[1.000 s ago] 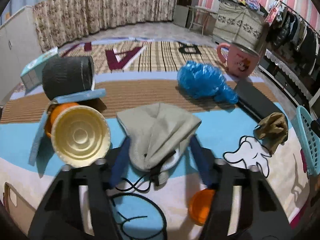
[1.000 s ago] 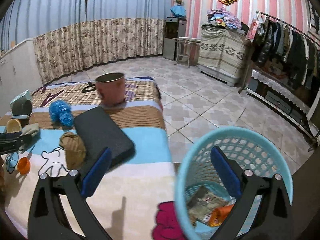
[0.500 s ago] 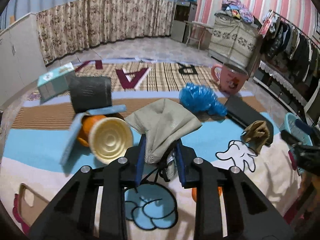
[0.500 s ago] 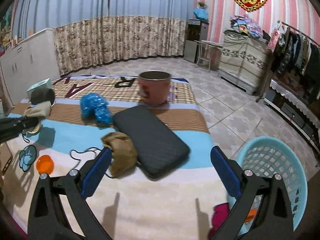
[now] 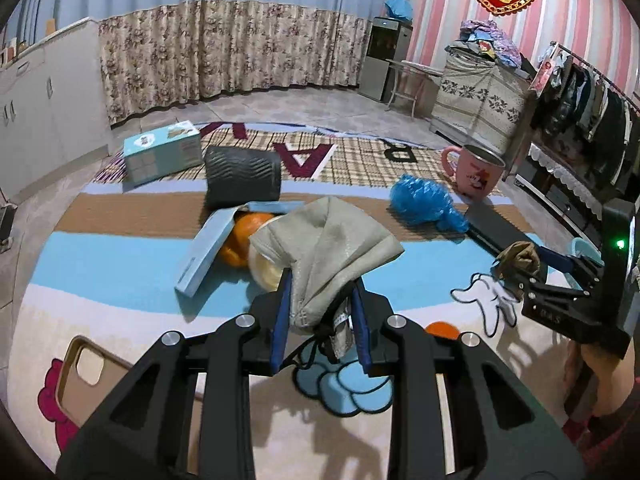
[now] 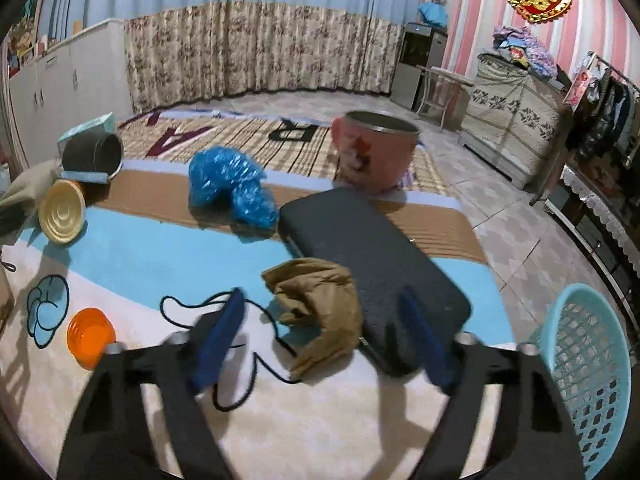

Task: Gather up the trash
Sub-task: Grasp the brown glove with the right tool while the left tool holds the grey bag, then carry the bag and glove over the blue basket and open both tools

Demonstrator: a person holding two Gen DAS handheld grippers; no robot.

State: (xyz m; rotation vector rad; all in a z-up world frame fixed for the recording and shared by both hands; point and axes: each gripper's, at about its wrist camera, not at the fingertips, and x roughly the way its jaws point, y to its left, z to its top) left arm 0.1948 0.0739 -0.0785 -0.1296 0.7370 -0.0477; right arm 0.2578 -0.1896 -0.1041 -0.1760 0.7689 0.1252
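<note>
Your left claw (image 5: 320, 320) closed on the grey cloth pouch (image 5: 326, 248) and lifted it off the mat (image 5: 120, 260). Your right claw (image 6: 320, 336), jaws just narrowing yet not gripping, swung from the blue basket (image 6: 588, 364) to straddle the crumpled brown paper (image 6: 320, 304); you couldn't see the basket's contents.

We see bare mat (image 6: 152, 256) left of brown wad (image 6: 320, 300); black case (image 6: 372, 268) touches its right; basket (image 6: 588, 364) beyond edge.

Grey crumpled mask (image 5: 326, 248) lifted, brown wad (image 6: 320, 300) on blanket, perhaps paper
</note>
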